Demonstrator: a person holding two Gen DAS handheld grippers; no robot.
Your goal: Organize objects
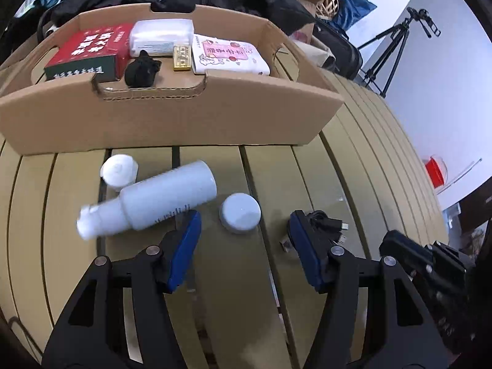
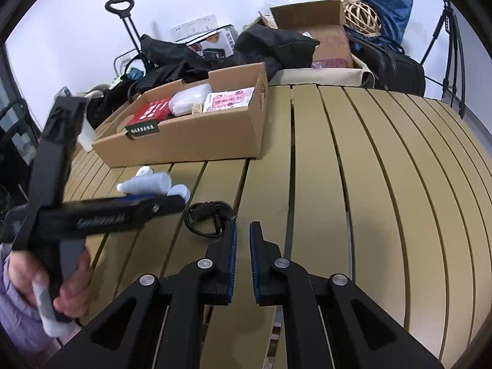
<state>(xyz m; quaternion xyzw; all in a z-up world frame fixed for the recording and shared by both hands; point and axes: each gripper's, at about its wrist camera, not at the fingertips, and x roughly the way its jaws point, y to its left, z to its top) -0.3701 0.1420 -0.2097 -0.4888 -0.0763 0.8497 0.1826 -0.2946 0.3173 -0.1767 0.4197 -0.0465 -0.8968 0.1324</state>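
- We count four things left on the slatted tan desk (image 1: 353, 160), before the box: small white roll (image 1: 118, 169), white plastic bottle (image 1: 153, 200) lying down, round grey lid (image 1: 240, 213), black cable (image 2: 209, 215).
- Open cardboard box (image 1: 172, 120) at the far edge holds packets.
- Left tongs (image 1: 244, 246) part-open, empty; right tongs (image 2: 243, 258) closed, empty.
- Bags crowd behind.

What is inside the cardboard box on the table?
The cardboard box holds a red carton, a white pouch, a black bundle, a small gold packet and a pink and white pack. Anything beneath them is covered.
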